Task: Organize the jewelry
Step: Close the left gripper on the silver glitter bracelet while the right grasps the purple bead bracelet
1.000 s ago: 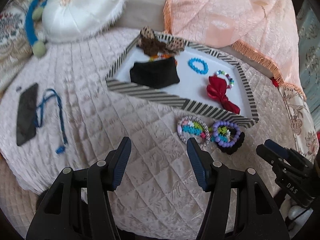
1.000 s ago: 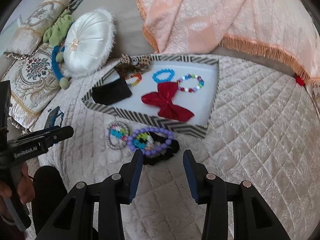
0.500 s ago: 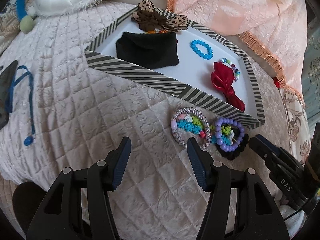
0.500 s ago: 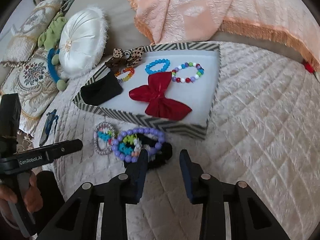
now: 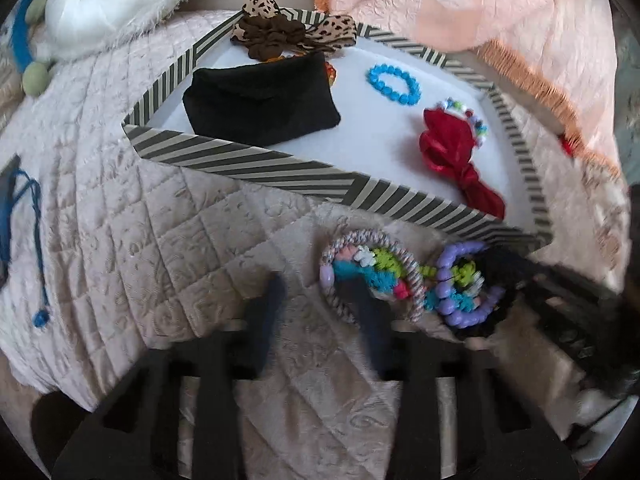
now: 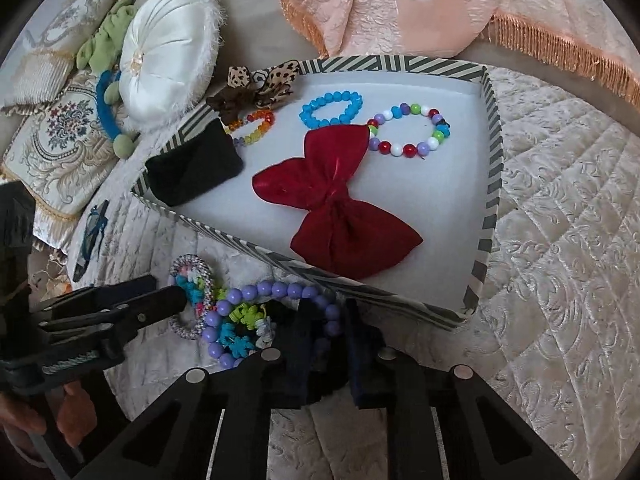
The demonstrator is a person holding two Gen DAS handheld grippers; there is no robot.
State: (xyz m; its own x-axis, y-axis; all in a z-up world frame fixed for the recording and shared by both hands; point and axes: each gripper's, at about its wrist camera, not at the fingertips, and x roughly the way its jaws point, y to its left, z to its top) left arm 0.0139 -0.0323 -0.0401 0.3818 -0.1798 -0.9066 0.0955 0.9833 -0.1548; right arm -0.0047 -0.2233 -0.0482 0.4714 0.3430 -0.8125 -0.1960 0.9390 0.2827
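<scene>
Quilted pink bedspread (image 6: 560, 240) carries a striped tray (image 6: 490, 184). Left gripper (image 5: 316, 292) fingers have just been closing, one finger over the braided grey ring (image 5: 404, 252), grip uncertain. Beside it, purple bead bracelet (image 6: 280, 292) on a black scrunchie (image 5: 508, 264), just outside the tray's near wall. Right gripper (image 6: 328, 320) fingers, just closing, nearly together on the scrunchie and beads. Red bow (image 6: 336, 204) lies inside the tray.
</scene>
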